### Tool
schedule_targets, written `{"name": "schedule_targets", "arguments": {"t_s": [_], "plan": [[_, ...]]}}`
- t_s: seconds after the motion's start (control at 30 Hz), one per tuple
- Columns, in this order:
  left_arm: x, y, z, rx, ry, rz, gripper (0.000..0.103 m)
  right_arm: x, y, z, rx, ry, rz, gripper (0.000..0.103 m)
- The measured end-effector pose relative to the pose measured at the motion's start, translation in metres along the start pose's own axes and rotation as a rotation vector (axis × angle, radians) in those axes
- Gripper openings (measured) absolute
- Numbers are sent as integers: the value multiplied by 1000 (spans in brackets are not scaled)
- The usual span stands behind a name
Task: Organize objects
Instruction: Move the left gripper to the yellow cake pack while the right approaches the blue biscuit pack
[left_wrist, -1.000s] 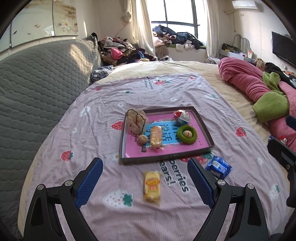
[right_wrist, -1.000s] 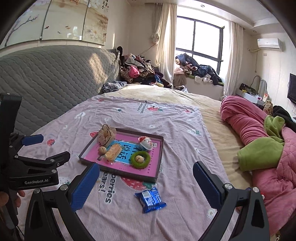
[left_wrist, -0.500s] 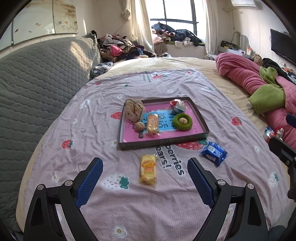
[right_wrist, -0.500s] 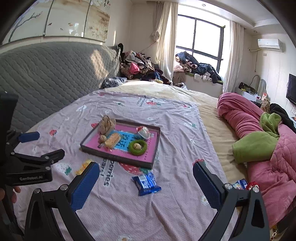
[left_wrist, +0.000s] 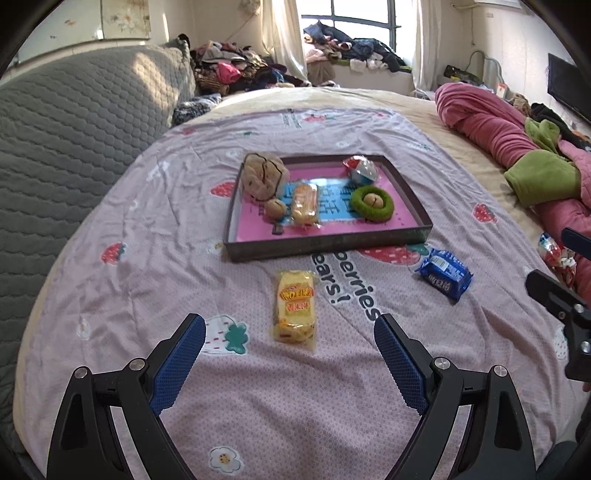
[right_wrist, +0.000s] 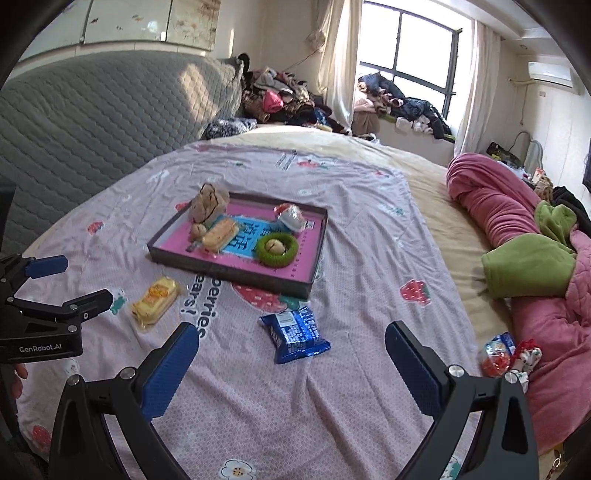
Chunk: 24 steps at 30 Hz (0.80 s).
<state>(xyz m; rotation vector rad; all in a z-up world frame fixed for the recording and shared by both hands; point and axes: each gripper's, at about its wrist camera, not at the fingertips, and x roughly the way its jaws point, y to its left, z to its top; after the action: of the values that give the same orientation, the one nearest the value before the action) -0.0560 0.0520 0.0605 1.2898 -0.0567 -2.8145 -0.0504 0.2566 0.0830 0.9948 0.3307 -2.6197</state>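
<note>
left gripper (left_wrist: 290, 328) jaws wide, empty, over yellow snack pack (left_wrist: 295, 305) on bed (left_wrist: 155, 206) | right gripper (right_wrist: 291, 345) jaws wide, empty, over blue snack pack (right_wrist: 295, 330) | tray (left_wrist: 328, 246) beyond both, holds green ring (left_wrist: 371, 203), wrapped cake (left_wrist: 304, 204), maybe a plush (left_wrist: 263, 176)

A tray (left_wrist: 325, 245) sits in the middle of the bed (left_wrist: 147, 229). In it, seen from the left wrist, a bag (left_wrist: 263, 176) fills the far left corner, with a small nut (left_wrist: 276, 209) and a wrapped cake (left_wrist: 304, 205) just before it; a ring (left_wrist: 371, 204) (something round inside it) lies to the right, a small packet (left_wrist: 361, 170) behind that. Before the tray on the sheet lies a second wrapped cake (left_wrist: 296, 309), and right of it, well apart, a biscuit pack (left_wrist: 445, 273). Bedding (left_wrist: 506, 133) is heaped along the bed's right side.
</note>
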Motion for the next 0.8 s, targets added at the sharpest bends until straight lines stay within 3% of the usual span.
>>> {"name": "schedule_targets", "arguments": {"t_s": [0.8], "plan": [[104,0,1,2,102,-6,93,125,-9,-15,6,181,51,102]]}}
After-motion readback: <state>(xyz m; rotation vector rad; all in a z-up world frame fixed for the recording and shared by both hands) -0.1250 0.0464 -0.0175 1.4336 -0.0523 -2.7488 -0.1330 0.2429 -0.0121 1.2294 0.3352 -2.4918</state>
